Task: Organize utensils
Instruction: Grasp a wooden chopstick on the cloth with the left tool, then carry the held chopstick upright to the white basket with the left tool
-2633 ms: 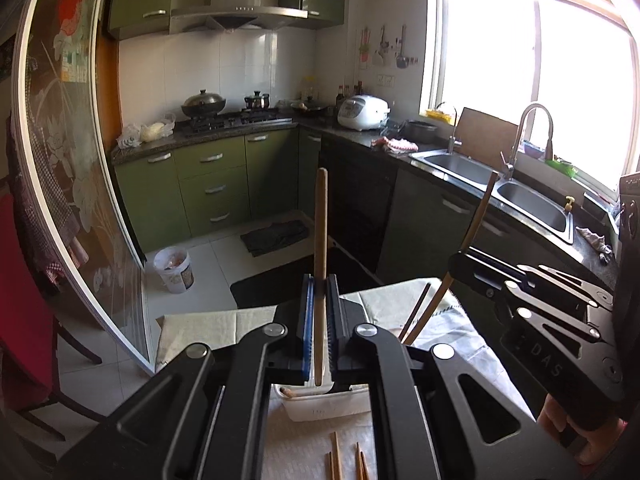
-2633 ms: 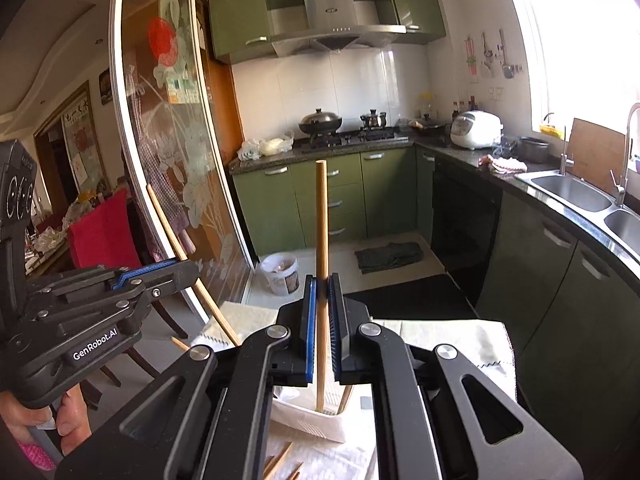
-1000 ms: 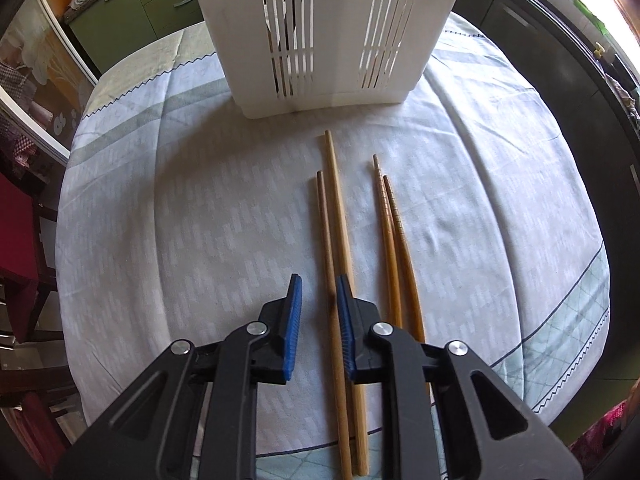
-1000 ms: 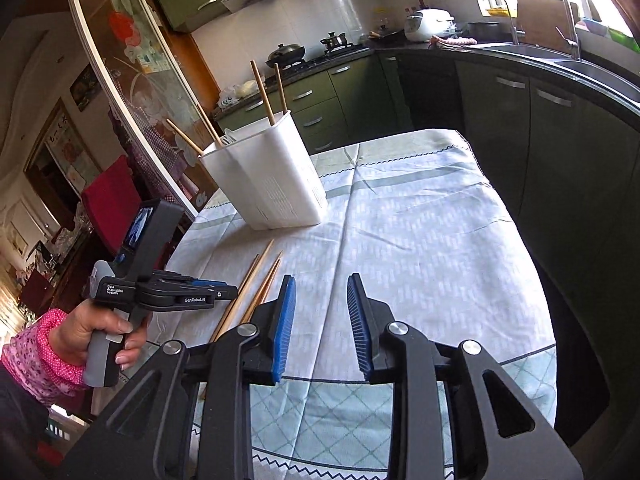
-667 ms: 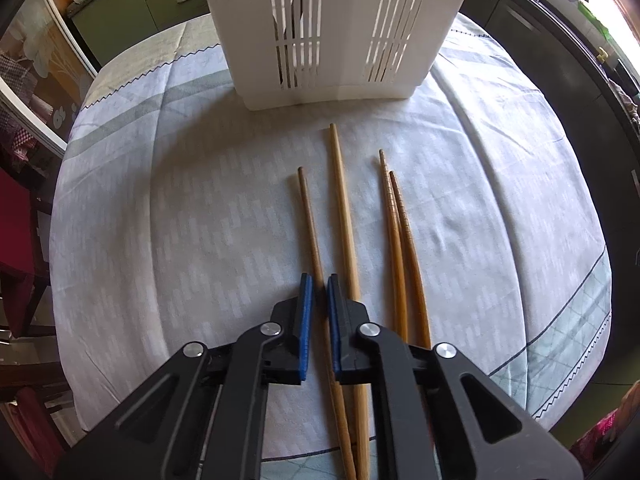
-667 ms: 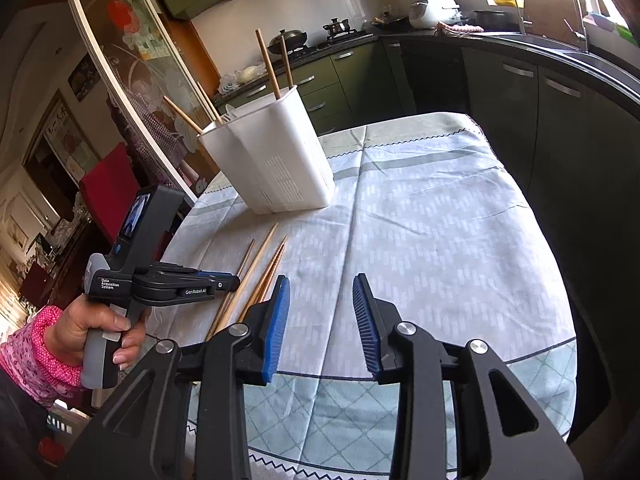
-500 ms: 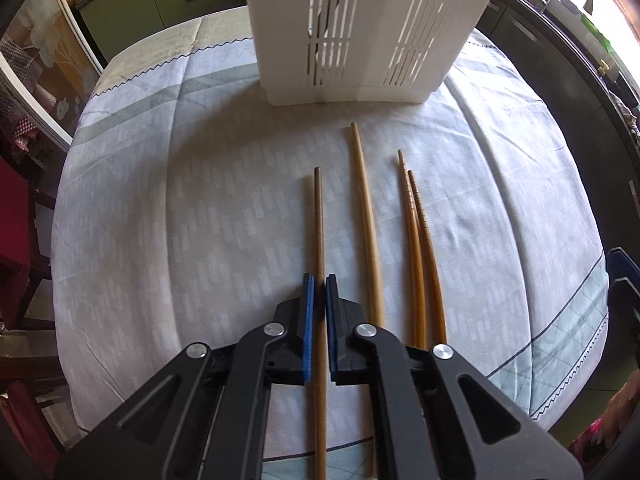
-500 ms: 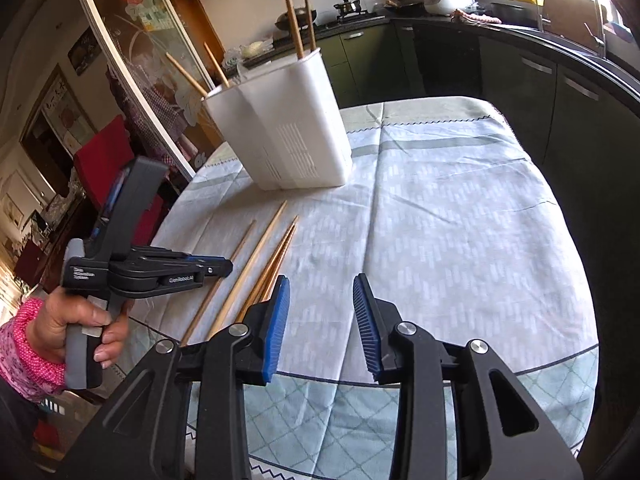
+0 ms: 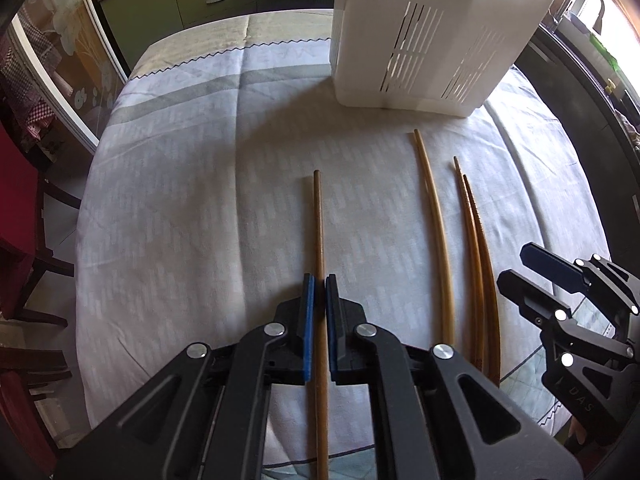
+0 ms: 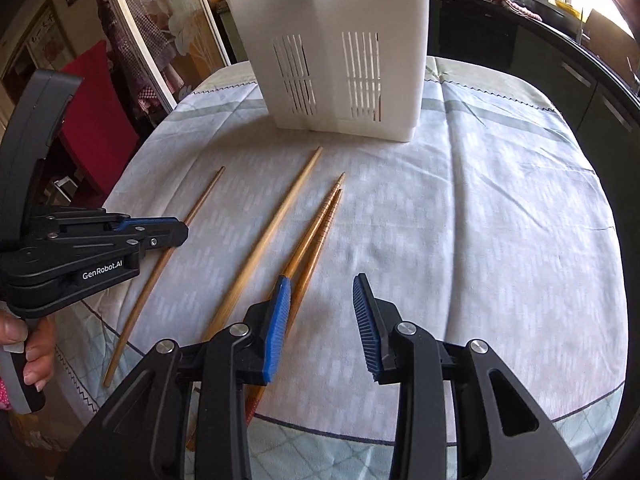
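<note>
My left gripper (image 9: 317, 280) is shut on a dark wooden chopstick (image 9: 318, 224), held a little off the other sticks; the chopstick also shows in the right wrist view (image 10: 176, 244), with the left gripper (image 10: 176, 232) on it. A long pale chopstick (image 9: 434, 220) (image 10: 272, 236) and a pair of ridged chopsticks (image 9: 478, 248) (image 10: 320, 224) lie on the tablecloth. My right gripper (image 10: 322, 284) is open and empty, low over the near ends of the ridged pair; it also shows in the left wrist view (image 9: 516, 264). The white slotted utensil holder (image 9: 432, 32) (image 10: 340, 48) stands at the far side.
The round table (image 10: 500, 220) carries a pale patterned cloth. A red chair (image 10: 92, 120) and a glass sliding door (image 10: 156, 20) stand to the left. Dark kitchen counters (image 10: 560, 48) run along the right.
My left gripper closed on the dark chopstick and drew it left, away from the pale one. My right gripper came down and forward over the ridged pair, still open.
</note>
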Action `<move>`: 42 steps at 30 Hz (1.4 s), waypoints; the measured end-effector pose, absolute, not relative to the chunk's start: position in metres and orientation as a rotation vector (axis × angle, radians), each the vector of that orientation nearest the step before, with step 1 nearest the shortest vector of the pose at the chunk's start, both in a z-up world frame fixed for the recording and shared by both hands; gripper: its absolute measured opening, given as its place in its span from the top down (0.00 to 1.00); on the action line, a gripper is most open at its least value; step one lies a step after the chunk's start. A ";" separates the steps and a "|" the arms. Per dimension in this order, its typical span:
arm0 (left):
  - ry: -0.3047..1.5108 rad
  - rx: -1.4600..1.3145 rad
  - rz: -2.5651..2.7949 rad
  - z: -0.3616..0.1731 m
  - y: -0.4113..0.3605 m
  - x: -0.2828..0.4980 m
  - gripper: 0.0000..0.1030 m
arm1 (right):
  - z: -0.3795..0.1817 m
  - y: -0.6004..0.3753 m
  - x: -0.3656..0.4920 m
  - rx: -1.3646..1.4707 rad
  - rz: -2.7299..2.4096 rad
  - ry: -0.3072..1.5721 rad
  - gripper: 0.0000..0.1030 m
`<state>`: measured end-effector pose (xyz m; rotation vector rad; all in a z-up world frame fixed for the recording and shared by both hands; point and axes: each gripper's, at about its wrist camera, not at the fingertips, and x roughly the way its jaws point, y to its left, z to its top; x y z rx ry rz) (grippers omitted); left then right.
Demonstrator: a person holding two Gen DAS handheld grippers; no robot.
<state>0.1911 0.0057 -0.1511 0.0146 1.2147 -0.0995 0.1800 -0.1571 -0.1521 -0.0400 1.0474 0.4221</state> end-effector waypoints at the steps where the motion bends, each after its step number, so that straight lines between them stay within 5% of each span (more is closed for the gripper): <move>1: 1.211 0.017 -0.103 -0.151 0.005 0.190 0.94 | -0.154 -0.153 0.181 -0.052 0.420 1.054 0.68; 17: 1.206 -0.023 -0.135 -0.151 0.006 0.193 0.94 | -0.162 -0.128 0.206 -0.144 0.361 1.088 0.69; 22: 1.227 -0.040 -0.131 -0.151 0.005 0.202 0.94 | -0.161 -0.135 0.215 -0.106 0.346 1.099 0.85; 42: 1.262 -0.076 -0.111 -0.144 0.001 0.227 0.95 | -0.137 -0.135 0.231 -0.055 0.451 1.076 0.94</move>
